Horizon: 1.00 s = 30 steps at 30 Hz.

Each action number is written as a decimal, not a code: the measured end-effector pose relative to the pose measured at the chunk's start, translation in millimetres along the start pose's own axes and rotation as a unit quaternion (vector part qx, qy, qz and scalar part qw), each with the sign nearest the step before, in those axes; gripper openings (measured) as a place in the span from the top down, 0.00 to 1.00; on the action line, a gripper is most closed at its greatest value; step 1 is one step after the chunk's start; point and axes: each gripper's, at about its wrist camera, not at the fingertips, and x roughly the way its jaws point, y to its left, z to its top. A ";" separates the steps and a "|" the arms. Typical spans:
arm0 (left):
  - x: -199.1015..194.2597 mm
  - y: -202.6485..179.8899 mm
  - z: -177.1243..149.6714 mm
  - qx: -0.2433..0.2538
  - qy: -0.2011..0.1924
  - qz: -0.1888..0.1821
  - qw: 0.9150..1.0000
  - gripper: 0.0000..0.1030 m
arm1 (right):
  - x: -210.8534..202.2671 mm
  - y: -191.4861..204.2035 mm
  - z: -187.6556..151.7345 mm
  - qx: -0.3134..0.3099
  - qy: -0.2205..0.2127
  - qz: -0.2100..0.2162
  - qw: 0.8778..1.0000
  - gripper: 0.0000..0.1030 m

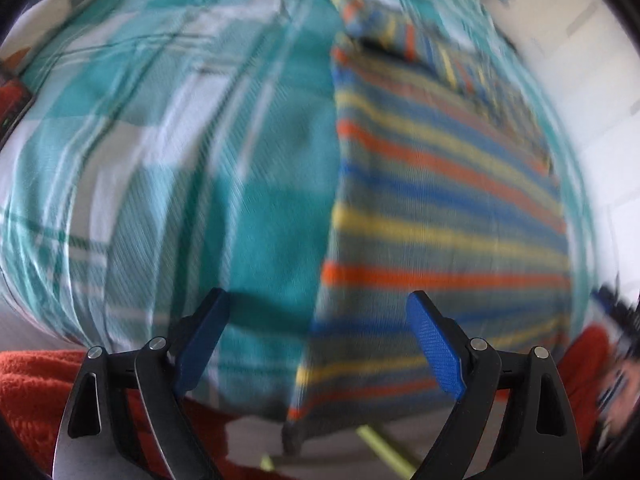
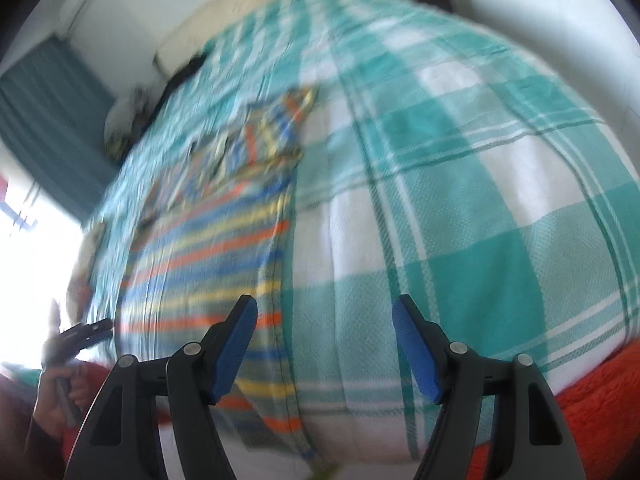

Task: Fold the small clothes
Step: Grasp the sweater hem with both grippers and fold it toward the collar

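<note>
A bed (image 1: 120, 140) fills both views, covered by a teal-and-white checked bedspread (image 2: 460, 200). An orange-red fuzzy blanket (image 1: 36, 392) hangs at the bed's near edge. Beyond the bed's far end stands a white wall (image 2: 160, 8). A teal curtain (image 2: 48, 120) hangs beside the bed, next to a bright window (image 2: 24, 260).

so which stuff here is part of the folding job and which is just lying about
For the job:
striped garment
left gripper, open
right gripper, open

Just lying about:
teal checked bedcover
orange blanket
teal curtain
</note>
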 end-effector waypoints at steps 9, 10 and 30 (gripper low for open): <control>32.8 -32.6 -46.3 0.110 0.132 0.019 0.985 0.25 | 57.1 44.1 -49.4 -0.116 0.254 0.055 0.959 0.32; 39.1 -30.7 -47.8 0.105 0.144 0.022 0.984 0.40 | 62.6 48.0 -50.8 -0.119 0.256 0.058 0.958 0.33; -44.1 -26.5 157.5 0.016 -0.014 -0.181 0.983 0.93 | 28.4 31.5 122.9 0.016 0.126 0.223 0.967 0.94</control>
